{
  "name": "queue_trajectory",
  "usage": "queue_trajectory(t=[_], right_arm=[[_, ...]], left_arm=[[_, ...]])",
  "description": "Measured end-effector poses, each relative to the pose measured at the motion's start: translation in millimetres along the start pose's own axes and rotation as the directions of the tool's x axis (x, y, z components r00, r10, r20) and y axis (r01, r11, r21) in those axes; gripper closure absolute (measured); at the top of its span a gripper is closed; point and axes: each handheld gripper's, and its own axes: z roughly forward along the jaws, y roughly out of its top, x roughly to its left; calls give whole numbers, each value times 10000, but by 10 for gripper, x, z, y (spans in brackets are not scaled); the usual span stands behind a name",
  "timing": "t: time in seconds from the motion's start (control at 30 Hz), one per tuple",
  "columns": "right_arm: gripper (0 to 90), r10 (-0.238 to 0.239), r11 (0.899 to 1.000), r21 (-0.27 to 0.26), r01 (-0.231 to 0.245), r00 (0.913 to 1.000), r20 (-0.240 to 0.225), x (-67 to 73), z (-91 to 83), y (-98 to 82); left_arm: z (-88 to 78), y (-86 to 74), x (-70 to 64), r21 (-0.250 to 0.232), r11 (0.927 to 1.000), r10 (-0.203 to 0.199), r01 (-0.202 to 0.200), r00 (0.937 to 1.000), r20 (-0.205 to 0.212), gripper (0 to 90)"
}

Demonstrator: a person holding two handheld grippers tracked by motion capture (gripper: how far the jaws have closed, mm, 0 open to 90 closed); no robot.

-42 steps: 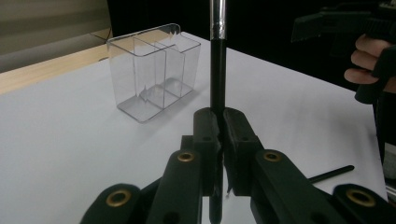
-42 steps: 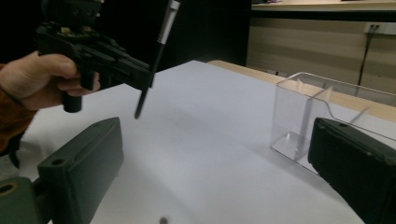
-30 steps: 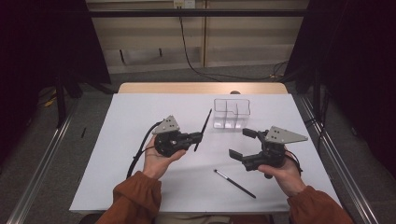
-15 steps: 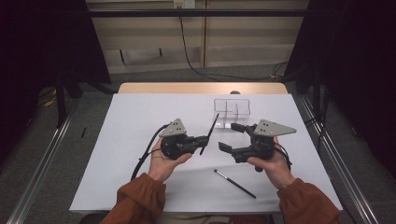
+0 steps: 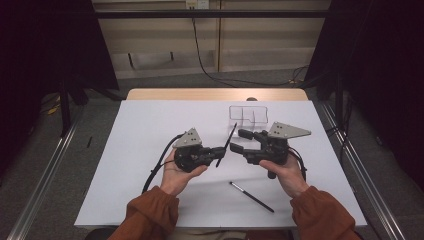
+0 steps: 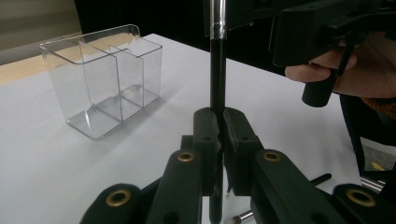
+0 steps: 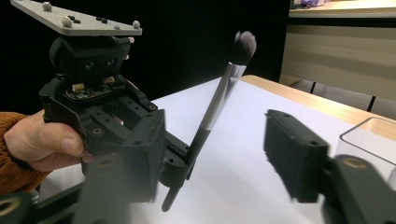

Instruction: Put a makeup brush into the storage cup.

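Since the earlier frames, the right gripper (image 5: 239,140) has moved left across the table toward the left gripper (image 5: 220,151), and the two now sit close together above the middle of the white table (image 5: 125,165). The right gripper's jaws have just been closing; they stand about half apart, one on each side of the brush (image 5: 227,144), with a clear gap to it and no contact.

The brush is a slim makeup brush: a smooth black handle, a shiny silver metal collar and a soft, rounded tuft of dark bristles with paler tips (image 7: 244,44). The left gripper's jaws are clamped tight on the lower handle (image 6: 217,100), holding the brush off the table and tilted, bristles uppermost and leaning toward the far side.

Both grippers are matte black plastic with blocky, flat-faced jaws and brass-coloured pins at the joints. Each carries a grey three-cornered plate on top.

A second brush (image 5: 251,196), thin and dark with a silvery end, lies flat on the table near the person's right forearm.

An organiser (image 5: 248,115) of clear, glossy plastic, rectangular with inner dividers, stands upright on the far side of the table, just beyond the right gripper.

The person's sleeves are rust orange.
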Motion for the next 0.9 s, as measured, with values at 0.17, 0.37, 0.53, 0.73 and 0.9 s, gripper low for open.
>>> queue_trajectory(t=[0.17,0.37,0.53,0.73,0.9], right_arm=[[480,179,9998,47,-178,9997,-167,-23,43,-9],[574,317,9994,120,-311,9984,-464,-37,101,10],[620,444,9989,165,-436,9977,-515,-45,133,-1],[731,525,9983,279,-506,9958,-752,-55,155,-21],[789,653,9975,318,-628,9943,-844,-72,145,-33]], left_arm=[[0,0,-1,7,10000,19,-19,10000,-1,846],[13,-6,-3,53,10000,67,-67,10000,31,846],[19,-8,-8,96,9999,65,-65,10000,41,846],[24,-13,-8,149,9998,120,-122,9999,81,846],[31,-23,-16,163,9997,173,-174,9998,112,846]])
